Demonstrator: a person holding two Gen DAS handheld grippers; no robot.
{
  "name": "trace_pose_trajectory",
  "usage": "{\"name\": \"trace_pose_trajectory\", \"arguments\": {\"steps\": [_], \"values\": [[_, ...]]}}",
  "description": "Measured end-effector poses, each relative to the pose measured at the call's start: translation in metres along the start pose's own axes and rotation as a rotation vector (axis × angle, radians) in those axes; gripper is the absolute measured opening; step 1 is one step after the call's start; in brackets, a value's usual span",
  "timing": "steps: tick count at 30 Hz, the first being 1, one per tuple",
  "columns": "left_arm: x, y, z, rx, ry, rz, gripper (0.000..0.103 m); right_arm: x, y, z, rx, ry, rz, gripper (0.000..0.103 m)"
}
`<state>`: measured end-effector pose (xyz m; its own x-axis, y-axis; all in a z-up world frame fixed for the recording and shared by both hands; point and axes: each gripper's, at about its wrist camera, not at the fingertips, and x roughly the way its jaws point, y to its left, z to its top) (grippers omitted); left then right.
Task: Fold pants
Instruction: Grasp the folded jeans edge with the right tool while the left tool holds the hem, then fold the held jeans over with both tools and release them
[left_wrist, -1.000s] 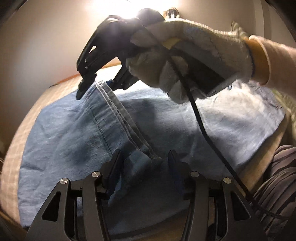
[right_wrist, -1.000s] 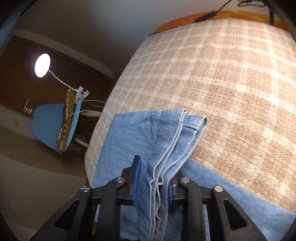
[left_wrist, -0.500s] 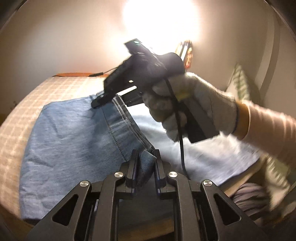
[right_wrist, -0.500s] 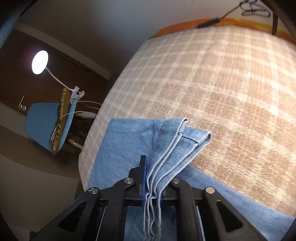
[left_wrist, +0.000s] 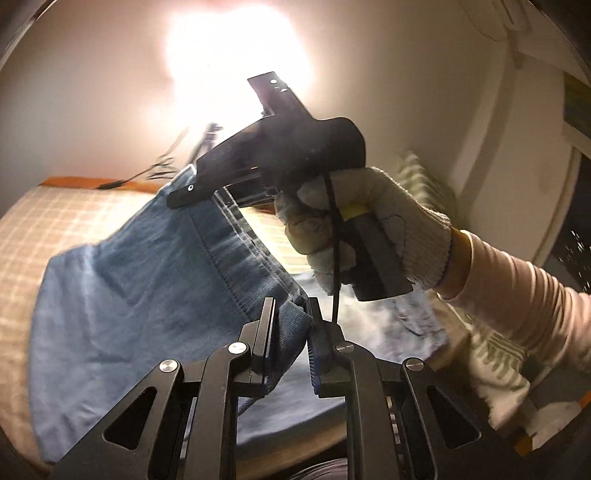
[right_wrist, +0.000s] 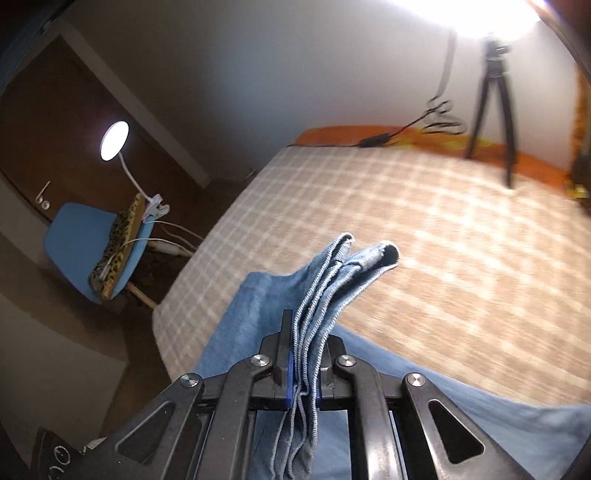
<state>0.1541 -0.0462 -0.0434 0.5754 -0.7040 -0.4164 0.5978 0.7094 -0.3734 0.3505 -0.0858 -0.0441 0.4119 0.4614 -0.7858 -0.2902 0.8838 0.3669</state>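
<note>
Blue denim pants (left_wrist: 140, 295) hang lifted over a checked bed. My left gripper (left_wrist: 290, 314) is shut on one corner of the folded edge. The right gripper (left_wrist: 201, 192), held in a gloved hand (left_wrist: 373, 229), grips the same edge farther away, so the edge is stretched between the two. In the right wrist view my right gripper (right_wrist: 304, 354) is shut on several stacked layers of the pants (right_wrist: 332, 280), whose hem ends stick up past the fingers.
The checked beige bedspread (right_wrist: 424, 229) covers the bed, with an orange headboard (right_wrist: 369, 133) and a cable behind. A tripod (right_wrist: 493, 96) stands at the far right. A blue chair (right_wrist: 81, 243) with a clip lamp (right_wrist: 115, 140) stands left of the bed.
The left gripper closed on the pants' edge. Both grippers have lifted the edge up off the bed, and the fabric now hangs below them.
</note>
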Motion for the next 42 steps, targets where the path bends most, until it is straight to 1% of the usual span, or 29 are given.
{"name": "trace_pose_trajectory", "arguments": {"steps": [3, 12, 20, 28, 34, 42], "values": [[0.012, -0.015, 0.002, 0.013, 0.022, -0.050, 0.013, -0.020, -0.015, -0.009, 0.024, -0.014, -0.032, 0.005], [0.036, -0.041, -0.003, 0.020, 0.083, -0.144, 0.013, -0.068, -0.059, -0.040, 0.089, -0.055, -0.092, 0.005], [0.070, -0.095, 0.002, 0.068, 0.119, -0.229, 0.013, -0.120, -0.091, -0.056, 0.112, -0.103, -0.145, 0.004], [0.096, -0.137, 0.007, 0.118, 0.161, -0.315, 0.013, -0.179, -0.130, -0.081, 0.145, -0.151, -0.209, 0.004], [0.122, -0.172, 0.005, 0.161, 0.210, -0.376, 0.012, -0.219, -0.167, -0.106, 0.183, -0.177, -0.251, 0.004], [0.158, -0.218, -0.001, 0.219, 0.276, -0.451, 0.012, -0.264, -0.220, -0.143, 0.274, -0.209, -0.298, 0.004]]}}
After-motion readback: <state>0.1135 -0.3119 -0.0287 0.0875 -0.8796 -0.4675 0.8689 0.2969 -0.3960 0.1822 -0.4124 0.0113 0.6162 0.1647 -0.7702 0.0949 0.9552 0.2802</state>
